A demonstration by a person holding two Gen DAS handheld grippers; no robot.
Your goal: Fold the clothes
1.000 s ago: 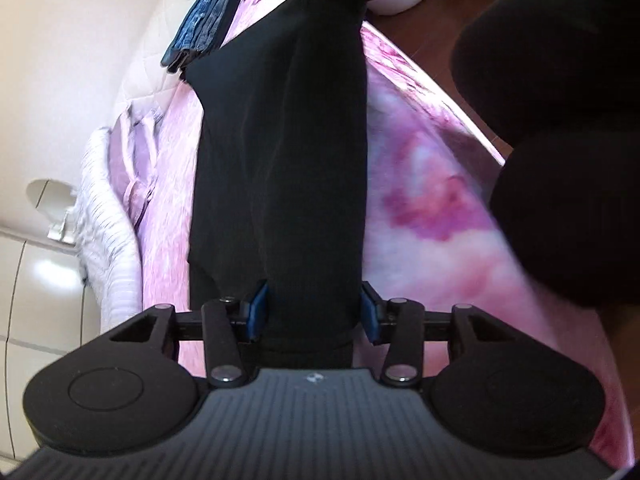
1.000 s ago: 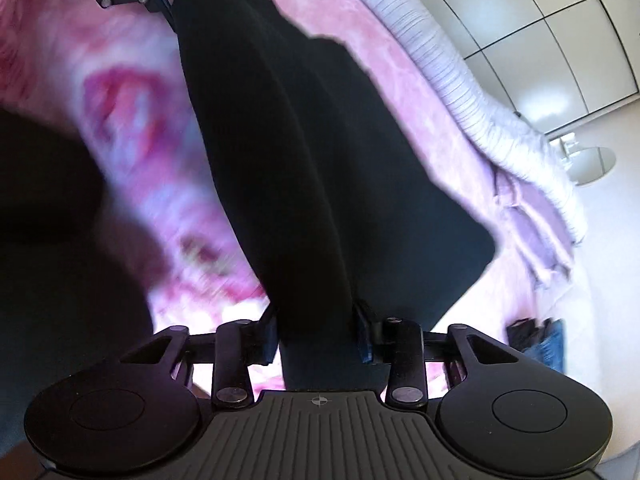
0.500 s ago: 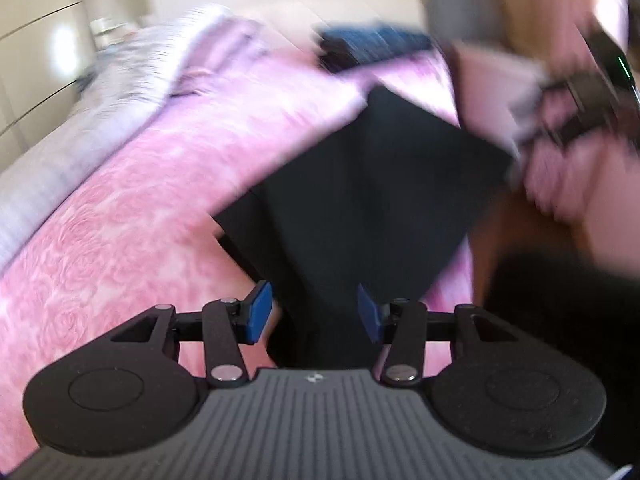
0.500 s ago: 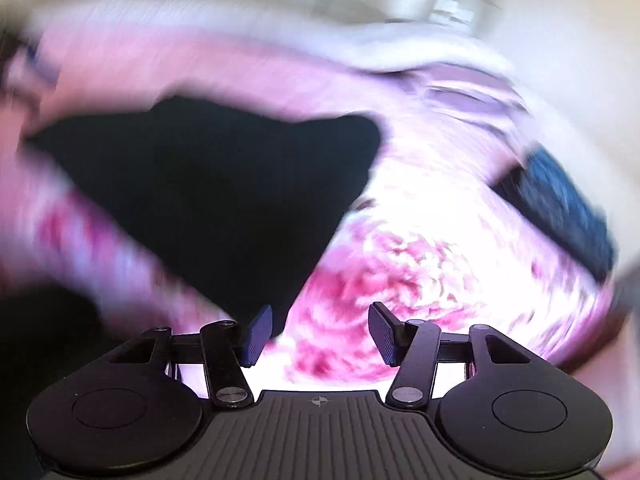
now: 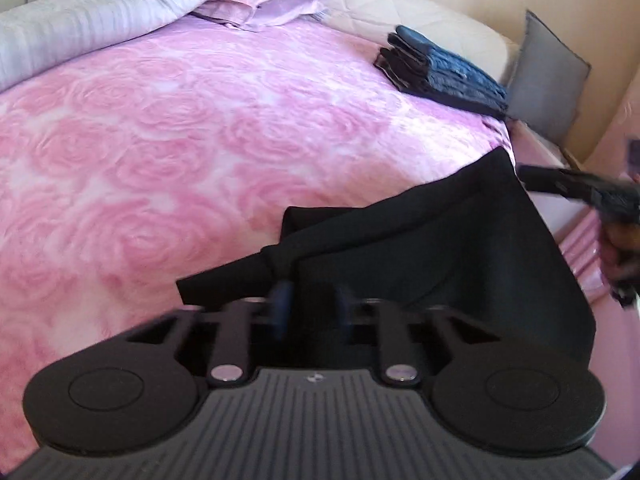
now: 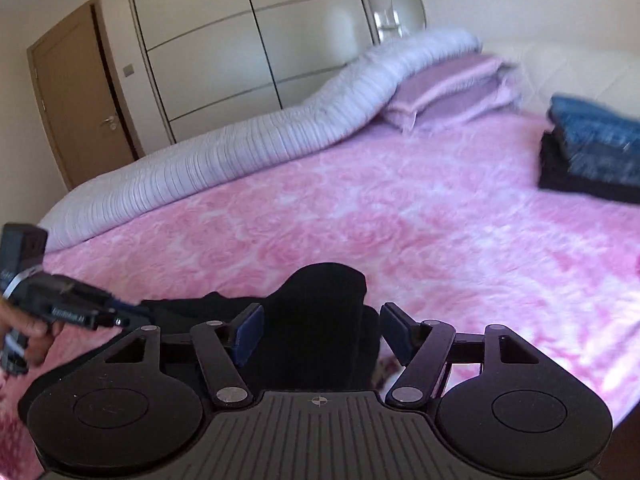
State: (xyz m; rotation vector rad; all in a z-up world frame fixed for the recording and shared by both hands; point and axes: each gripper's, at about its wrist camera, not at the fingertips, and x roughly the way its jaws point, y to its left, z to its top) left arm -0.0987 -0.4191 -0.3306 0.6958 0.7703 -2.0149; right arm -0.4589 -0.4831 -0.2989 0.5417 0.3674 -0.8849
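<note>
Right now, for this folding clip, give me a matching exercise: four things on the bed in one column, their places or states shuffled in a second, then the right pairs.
Things:
1. black garment
2. stack of folded clothes
3. rolled quilt
4. pillows

Places or states:
A. folded pile at the bed's far right corner
B. long pale roll along the bed's far side
C. lying loose on the pink bedspread at its near edge, by both grippers
D. lilac, stacked at the head of the bed

Pairs: 1-C, 2-A, 3-B, 4-D
</note>
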